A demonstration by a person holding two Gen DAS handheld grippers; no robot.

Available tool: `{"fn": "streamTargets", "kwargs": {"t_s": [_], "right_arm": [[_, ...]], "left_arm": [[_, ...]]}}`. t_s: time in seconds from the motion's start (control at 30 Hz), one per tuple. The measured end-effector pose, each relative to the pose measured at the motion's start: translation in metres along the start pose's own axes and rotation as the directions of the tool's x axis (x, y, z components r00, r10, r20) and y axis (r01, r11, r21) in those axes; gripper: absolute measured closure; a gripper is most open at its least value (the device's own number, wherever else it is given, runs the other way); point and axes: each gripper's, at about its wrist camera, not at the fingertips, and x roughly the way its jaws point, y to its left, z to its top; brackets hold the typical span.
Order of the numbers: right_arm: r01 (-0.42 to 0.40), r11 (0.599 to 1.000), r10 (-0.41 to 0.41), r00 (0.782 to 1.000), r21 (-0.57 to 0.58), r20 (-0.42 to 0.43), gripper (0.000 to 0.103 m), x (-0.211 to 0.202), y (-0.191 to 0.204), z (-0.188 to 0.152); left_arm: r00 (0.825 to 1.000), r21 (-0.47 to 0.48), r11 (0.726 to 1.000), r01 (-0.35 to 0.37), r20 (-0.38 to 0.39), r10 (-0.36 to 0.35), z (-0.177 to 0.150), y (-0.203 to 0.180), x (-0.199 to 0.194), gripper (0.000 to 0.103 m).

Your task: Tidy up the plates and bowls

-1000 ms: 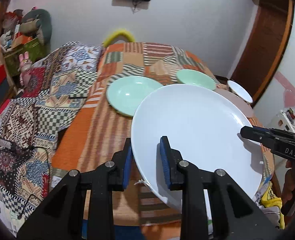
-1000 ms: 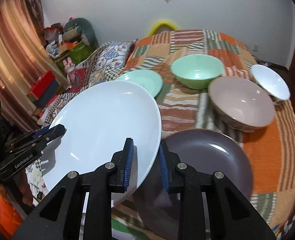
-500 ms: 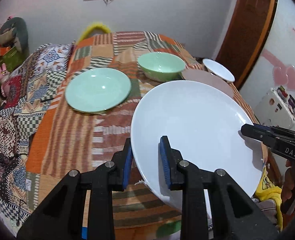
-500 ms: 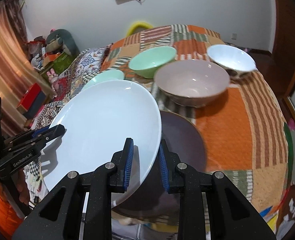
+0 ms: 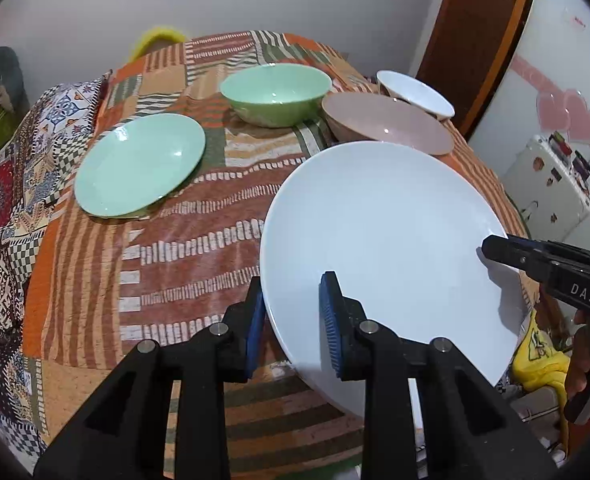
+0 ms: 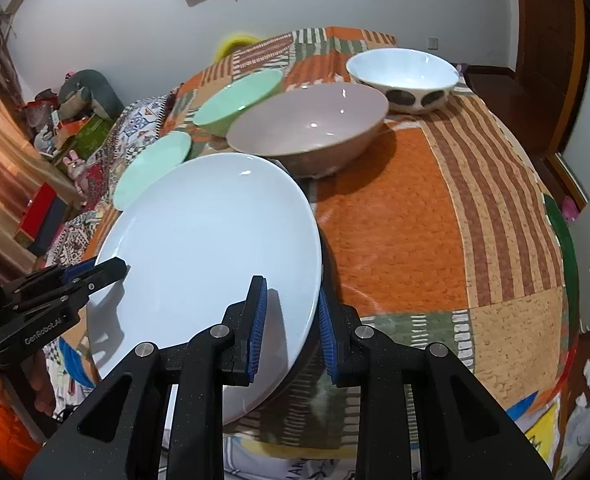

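The big white plate [image 5: 387, 248] has come lower and now hides the dark plate. The left gripper [image 5: 293, 320] and the right gripper [image 6: 291, 324] each pinch its rim, nearly closed. It hangs tilted over the striped cloth [image 6: 415, 220], near the pink bowl [image 6: 311, 128].

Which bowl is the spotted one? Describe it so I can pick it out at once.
Start at the patchwork-covered table and look to its far end, past the large white plate held by both grippers. Three bowls sit in a row there: a mint green bowl, a pinkish-beige bowl, then the white bowl nearest the wooden door. Only that one has large dark spots on its outside.
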Motion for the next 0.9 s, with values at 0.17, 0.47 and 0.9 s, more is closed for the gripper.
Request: {"fn": "streamTargets", "kwargs": {"t_s": [0.17, 0.47, 0.9], "right_arm": [[0.013, 1.0, -0.013, 1.0, 0.002, -0.013, 0.08, 0.006, -0.003, -0.002], [0.026, 1.0, -0.026, 1.0, -0.015, -0.014, 0.079, 0.007, -0.002, 0.0], [0.015, 1.0, -0.015, 1.0, -0.019, -0.003, 0.074, 0.003, -0.001, -0.002]], "left_arm": [[0.999, -0.007, 1.0, 0.008, -0.041, -0.009, -0.001, 0.002, 0.014, 0.074], [0.996, 0.094, 0.992, -0.081, -0.028, 0.084, -0.005, -0.011, 0.022, 0.075], [0.999, 0.128, 0.991, -0.046, 0.021, 0.044, 0.0, -0.035, 0.014, 0.077]]}}
